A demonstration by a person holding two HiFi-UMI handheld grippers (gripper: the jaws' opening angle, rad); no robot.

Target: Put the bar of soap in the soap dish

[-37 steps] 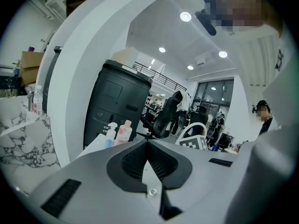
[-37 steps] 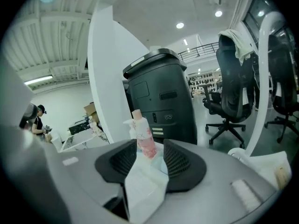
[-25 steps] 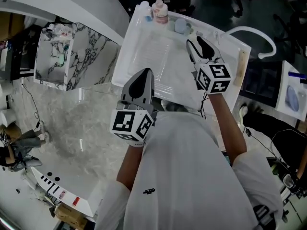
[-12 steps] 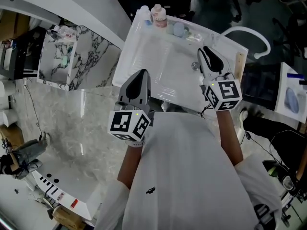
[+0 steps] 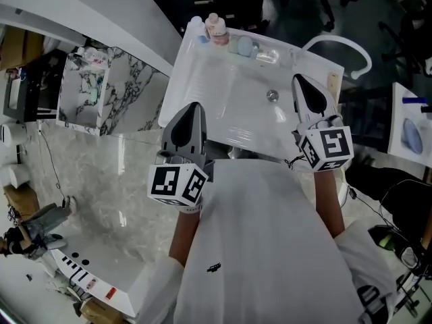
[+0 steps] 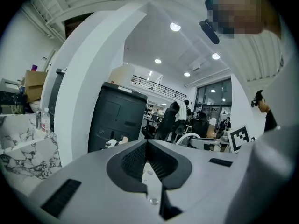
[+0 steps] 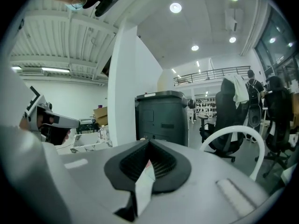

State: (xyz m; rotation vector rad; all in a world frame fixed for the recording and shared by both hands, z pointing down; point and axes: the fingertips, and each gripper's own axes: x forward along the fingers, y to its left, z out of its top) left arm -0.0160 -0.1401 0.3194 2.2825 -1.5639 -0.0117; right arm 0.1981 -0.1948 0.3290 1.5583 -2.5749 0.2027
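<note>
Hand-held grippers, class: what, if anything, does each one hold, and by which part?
Nothing. The left hand-held gripper is shut and empty; the right hand-held gripper has just closed, with nothing between its jaws.

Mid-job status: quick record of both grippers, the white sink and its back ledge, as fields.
left gripper: shut, empty, over the sink's near-left part
right gripper: just closed, shut, nothing between its jaws, over the sink's right side
white rectangular sink: round metal drain in view
back ledge: small bottles, pale blue-green rounded piece; soap or dish, cannot tell
</note>
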